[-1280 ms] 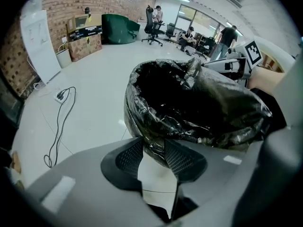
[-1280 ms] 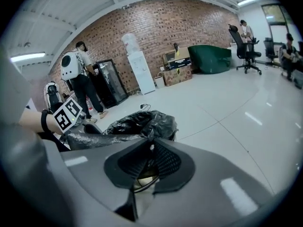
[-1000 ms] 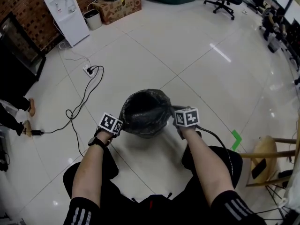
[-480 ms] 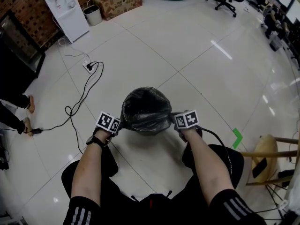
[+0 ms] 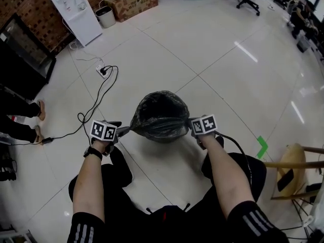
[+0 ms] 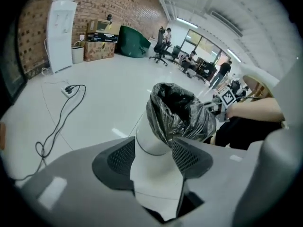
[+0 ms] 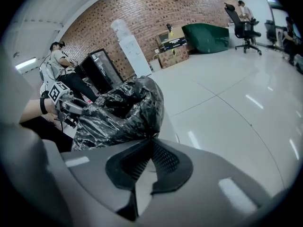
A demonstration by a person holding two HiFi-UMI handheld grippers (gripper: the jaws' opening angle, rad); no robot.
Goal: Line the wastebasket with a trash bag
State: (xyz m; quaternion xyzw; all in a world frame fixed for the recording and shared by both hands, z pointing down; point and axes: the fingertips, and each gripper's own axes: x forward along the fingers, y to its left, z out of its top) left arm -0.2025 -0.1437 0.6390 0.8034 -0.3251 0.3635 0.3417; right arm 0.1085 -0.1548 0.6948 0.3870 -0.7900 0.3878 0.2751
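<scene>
bag (image 5: 163, 129) folded over the rim of the bin (image 6: 149, 143), which stands mid-floor. right gripper (image 5: 190, 124), at 3 o'clock, is clamped on the hem, likely to keep it taut. left gripper (image 5: 121, 130), at 9, has jaws just opened wide and grips nothing. open floor all round; cable (image 5: 99, 101) at 10 o'clock, well apart.

White-striped black sleeves (image 5: 83, 229), black watch (image 5: 92, 152). Grey left gripper (image 5: 120, 131) and right gripper (image 5: 190, 124) both have white cubes (image 5: 104, 130) with black square markers, and a black cable (image 5: 238, 153) comes off the right one.
</scene>
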